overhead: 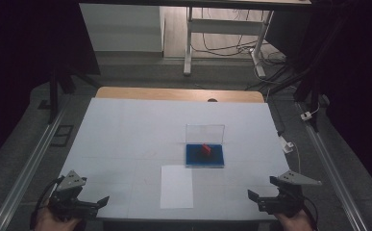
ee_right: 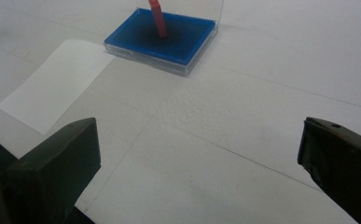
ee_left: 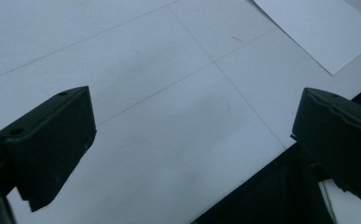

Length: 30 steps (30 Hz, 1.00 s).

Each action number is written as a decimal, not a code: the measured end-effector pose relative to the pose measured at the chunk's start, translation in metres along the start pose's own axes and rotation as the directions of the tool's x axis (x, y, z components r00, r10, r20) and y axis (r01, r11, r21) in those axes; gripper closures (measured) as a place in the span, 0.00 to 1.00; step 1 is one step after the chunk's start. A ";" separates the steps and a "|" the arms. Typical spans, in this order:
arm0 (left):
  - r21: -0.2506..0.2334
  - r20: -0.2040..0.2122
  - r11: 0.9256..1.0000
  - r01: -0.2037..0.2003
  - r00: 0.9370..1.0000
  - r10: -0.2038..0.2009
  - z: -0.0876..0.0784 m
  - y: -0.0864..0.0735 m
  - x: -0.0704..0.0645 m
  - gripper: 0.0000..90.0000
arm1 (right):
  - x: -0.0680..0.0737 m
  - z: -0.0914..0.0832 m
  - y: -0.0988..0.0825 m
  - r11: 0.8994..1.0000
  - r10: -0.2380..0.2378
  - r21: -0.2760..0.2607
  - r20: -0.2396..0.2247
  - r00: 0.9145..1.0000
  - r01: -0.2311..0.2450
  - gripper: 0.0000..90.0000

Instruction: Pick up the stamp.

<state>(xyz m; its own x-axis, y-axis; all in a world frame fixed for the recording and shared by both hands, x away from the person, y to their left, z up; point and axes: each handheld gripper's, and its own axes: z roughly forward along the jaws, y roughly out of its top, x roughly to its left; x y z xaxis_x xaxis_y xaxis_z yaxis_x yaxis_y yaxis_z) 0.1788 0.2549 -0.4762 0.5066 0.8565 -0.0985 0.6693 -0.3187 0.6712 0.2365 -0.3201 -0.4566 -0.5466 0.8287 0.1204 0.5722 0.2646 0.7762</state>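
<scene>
Standing inside blue-lined clear box (overhead: 204, 155), lid upright: red piece (overhead: 205, 149)

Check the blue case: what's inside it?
One red piece stands tilted on the blue pad of the open clear case. Its top runs out of frame in the right gripper view; whatever lies under the pad is hidden.

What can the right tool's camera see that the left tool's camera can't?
The right gripper view has the blue tray in its clear open case, with a red piece standing in it, past the right tool with its jaws wide apart.

The left gripper view has the near edge of the table with darkness below it, and the left tool, open too.

Both have the white sheet of paper lying flat, the white tabletop with thin lines, and nothing between either tool's jaws.
</scene>
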 end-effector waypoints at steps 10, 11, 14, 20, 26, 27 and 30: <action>-0.006 0.029 1.000 0.003 1.000 -0.002 0.000 0.000 0.001 0.00 | 0.002 0.003 0.001 0.999 -0.027 0.029 -0.022 0.999 0.028 0.00; -0.004 0.029 1.000 0.000 1.000 0.000 0.000 0.000 0.000 0.00 | 0.002 0.003 0.001 0.999 -0.029 0.032 -0.024 0.999 0.029 0.00; -0.001 0.029 1.000 -0.001 1.000 0.001 0.000 0.000 0.000 0.00 | 0.002 0.003 0.001 0.999 -0.030 0.031 -0.028 0.999 0.031 0.00; -0.001 0.030 1.000 -0.002 1.000 0.002 0.000 0.000 0.000 0.00 | 0.003 0.004 0.001 0.998 -0.042 0.038 -0.046 0.998 0.044 0.00; -0.009 0.051 1.000 0.011 0.999 -0.011 0.000 0.000 0.001 0.00 | 0.007 0.004 0.002 0.996 -0.078 0.048 -0.032 0.996 0.079 0.00; -0.010 0.052 1.000 0.010 0.999 -0.010 0.000 0.001 0.000 0.00 | 0.007 0.004 0.002 0.996 -0.078 0.048 -0.032 0.996 0.079 0.00; -0.005 0.051 1.000 0.006 0.999 -0.005 0.000 0.001 0.000 0.00 | 0.008 0.004 0.002 0.995 -0.082 0.049 -0.027 0.996 0.083 0.00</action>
<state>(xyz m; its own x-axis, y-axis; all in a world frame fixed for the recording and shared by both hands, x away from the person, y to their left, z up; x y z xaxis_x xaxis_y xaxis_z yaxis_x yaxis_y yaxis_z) 0.1797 0.2545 -0.4758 0.5299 0.8365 -0.1393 0.6695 -0.3119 0.6742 0.2359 -0.3110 -0.4569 -0.6080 0.7905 0.0736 0.5540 0.3560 0.7525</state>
